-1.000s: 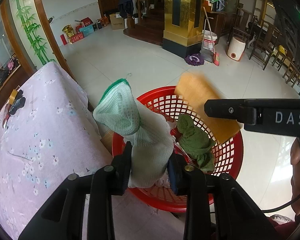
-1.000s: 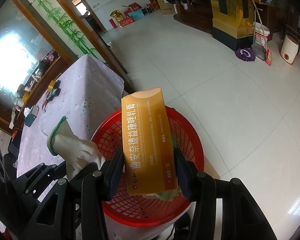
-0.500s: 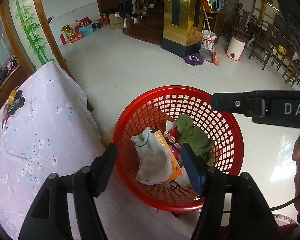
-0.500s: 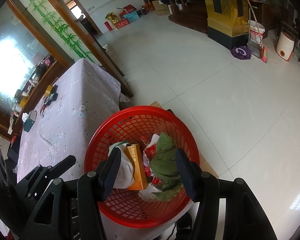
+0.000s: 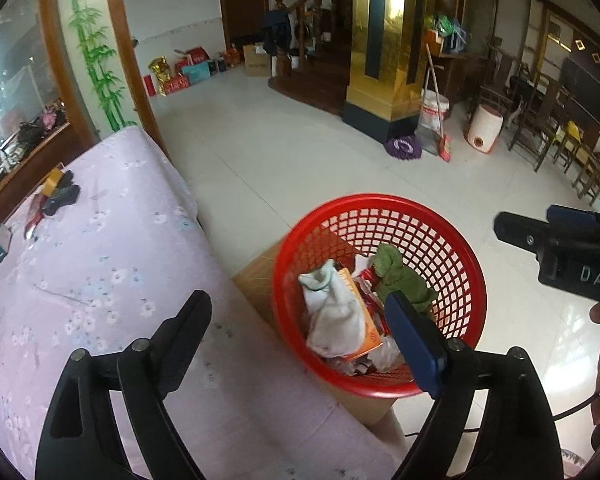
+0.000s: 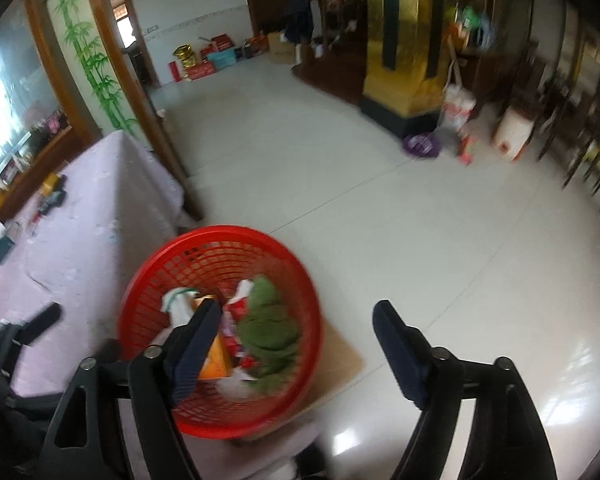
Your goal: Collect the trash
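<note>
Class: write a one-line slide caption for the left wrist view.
Open left claw above red basket holding white glove, orange box, green cloth.

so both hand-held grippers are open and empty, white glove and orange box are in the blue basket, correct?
Nearly. The basket is red, not blue, as the left wrist view shows. The rest holds: left hand-held gripper and right hand-held gripper are open and empty, and the white glove and orange box lie inside it.

You have open room above the red basket [image 5: 474,264]; its rim and the table [image 5: 100,264] edge flank your path.
</note>
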`<action>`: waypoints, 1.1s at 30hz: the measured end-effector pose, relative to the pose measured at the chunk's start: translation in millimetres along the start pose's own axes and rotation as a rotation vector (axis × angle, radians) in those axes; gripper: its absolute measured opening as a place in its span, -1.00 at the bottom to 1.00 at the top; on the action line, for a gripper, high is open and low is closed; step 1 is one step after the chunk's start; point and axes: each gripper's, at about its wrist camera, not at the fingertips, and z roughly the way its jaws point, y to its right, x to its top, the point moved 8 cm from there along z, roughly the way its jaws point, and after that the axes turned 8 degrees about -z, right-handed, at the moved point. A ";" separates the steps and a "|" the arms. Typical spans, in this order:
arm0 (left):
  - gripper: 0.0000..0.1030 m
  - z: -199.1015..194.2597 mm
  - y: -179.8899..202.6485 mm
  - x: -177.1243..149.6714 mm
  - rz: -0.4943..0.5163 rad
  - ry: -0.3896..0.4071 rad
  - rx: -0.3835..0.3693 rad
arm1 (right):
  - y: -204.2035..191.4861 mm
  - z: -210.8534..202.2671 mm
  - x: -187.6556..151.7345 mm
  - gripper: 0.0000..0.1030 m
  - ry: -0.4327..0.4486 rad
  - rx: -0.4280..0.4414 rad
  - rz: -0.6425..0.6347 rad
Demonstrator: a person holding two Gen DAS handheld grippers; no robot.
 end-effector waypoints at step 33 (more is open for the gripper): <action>0.88 -103.5 -75.3 -49.5 0.061 0.130 -0.011 | -64.6 -103.7 -86.5 0.76 0.098 -0.100 -0.069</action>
